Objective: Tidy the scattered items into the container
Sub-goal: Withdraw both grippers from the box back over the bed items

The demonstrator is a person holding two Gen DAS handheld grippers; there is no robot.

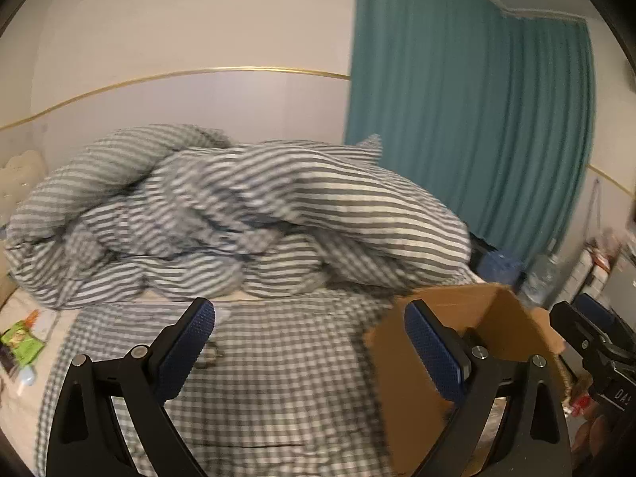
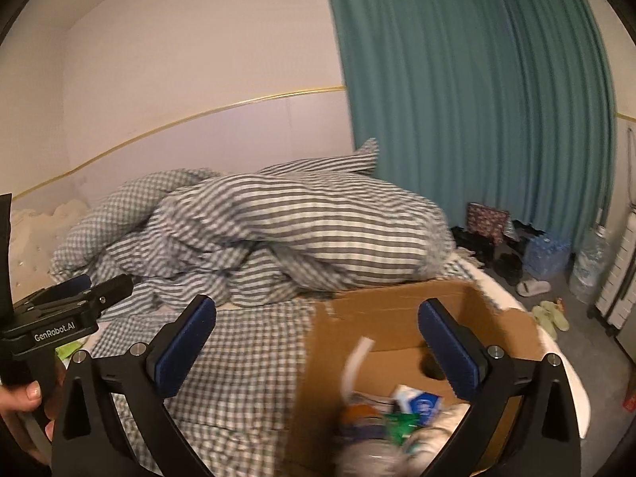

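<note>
Your left gripper point(image 1: 310, 342) filled the bottom of its own view, black arms and blue textured pads spread wide with nothing between them. Between and beyond those released jaws lay the grey-and-white checked bed sheet point(image 1: 278, 389), and a small metal ring-like object point(image 1: 210, 353), too blurred to identify, sat on the sheet just inside the left pad. Behind the right pad stood the brown open cardboard box point(image 1: 401, 377), its near wall partly covered by that finger. Far out to the left of the jaws, a green snack packet point(image 1: 22, 344) and other small scattered items lay on the pale mattress. Beyond everything, a heap of grey-and-white striped duvet point(image 1: 246, 214) rose in front of a teal pleated curtain point(image 1: 477, 119).

Your right gripper point(image 2: 316, 342) was likewise released, its pads standing wide apart and gripping nothing. Below and between its jaws, toward the right pad, the box point(image 2: 381, 306) showed its contents: a blue-and-white packet point(image 2: 421, 403), a green wrapper point(image 2: 401, 423) and blurred pale items. A white strip point(image 2: 357, 361) stood blurred above that pile, and you could not tell whether it touched anything. Left of the jaws, your hand point(image 2: 18, 401) held the other gripper's black handle.
</note>
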